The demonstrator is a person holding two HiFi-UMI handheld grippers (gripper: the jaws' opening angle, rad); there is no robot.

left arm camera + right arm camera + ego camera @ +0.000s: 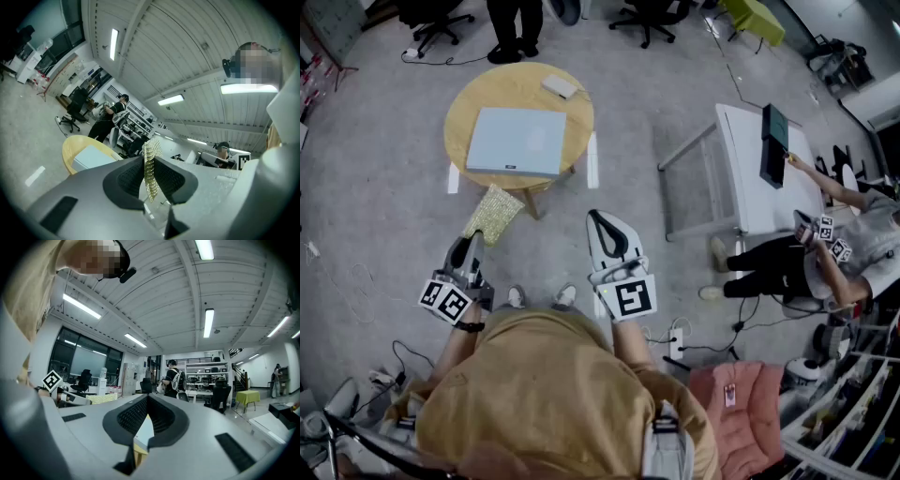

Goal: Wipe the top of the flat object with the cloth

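A light blue flat object (517,141) lies on a round wooden table (516,80) ahead of me on the floor. In the head view my left gripper (472,246) is shut on a yellowish knitted cloth (494,214) that hangs short of the table's near edge. The left gripper view shows the cloth (150,180) pinched between the jaws of the left gripper (148,158), with the table (71,143) and flat object (91,157) beyond. My right gripper (609,234) is shut with nothing in it, to the right of the table. In its own view the right gripper (147,400) has its tips together.
A small white object (560,86) rests on the table's far side. A white desk (764,178) stands at the right with a seated person (825,258) beside it. A standing person (514,28) and office chairs (647,14) are behind the table. A power strip (677,339) lies near my feet.
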